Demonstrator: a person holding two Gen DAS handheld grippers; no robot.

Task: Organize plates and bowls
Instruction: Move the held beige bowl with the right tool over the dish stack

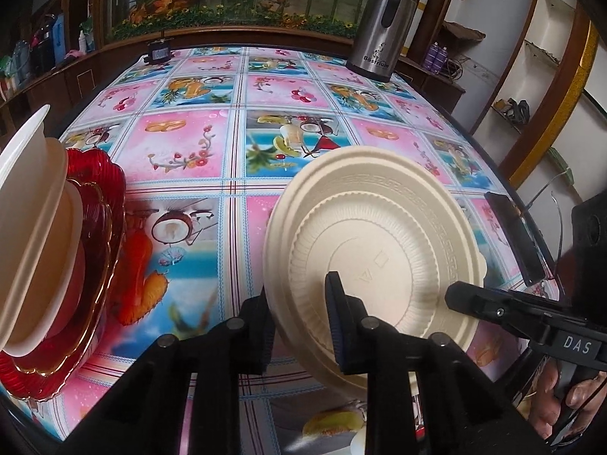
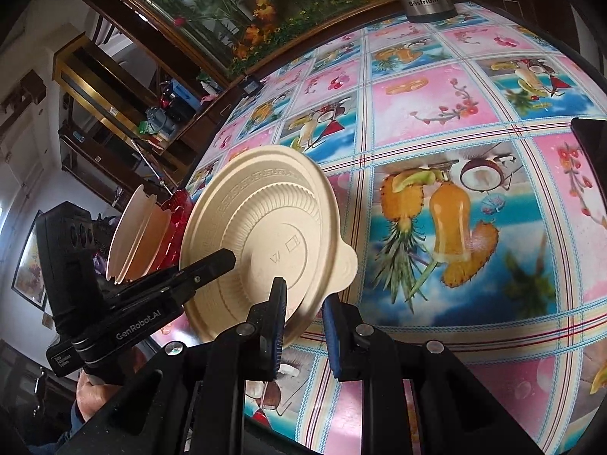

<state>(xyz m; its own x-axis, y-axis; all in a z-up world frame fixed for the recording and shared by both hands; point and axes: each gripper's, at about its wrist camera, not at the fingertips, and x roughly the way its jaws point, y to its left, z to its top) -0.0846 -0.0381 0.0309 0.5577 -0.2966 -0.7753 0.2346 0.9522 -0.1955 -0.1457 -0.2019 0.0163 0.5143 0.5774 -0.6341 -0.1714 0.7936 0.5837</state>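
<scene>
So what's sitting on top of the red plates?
Stacked cream bowls sit nested on the red plates. The bowls cover the plates' centres, and the bowls' insides cannot be seen.

A cream plate with a ribbed inner ring, a patterned band near the rim and a small tab on one edge hangs tilted above the table, underside facing the cameras. To its left, two or three cream bowls, nested, stand on stacked red scalloped plates with gold edges.
</scene>
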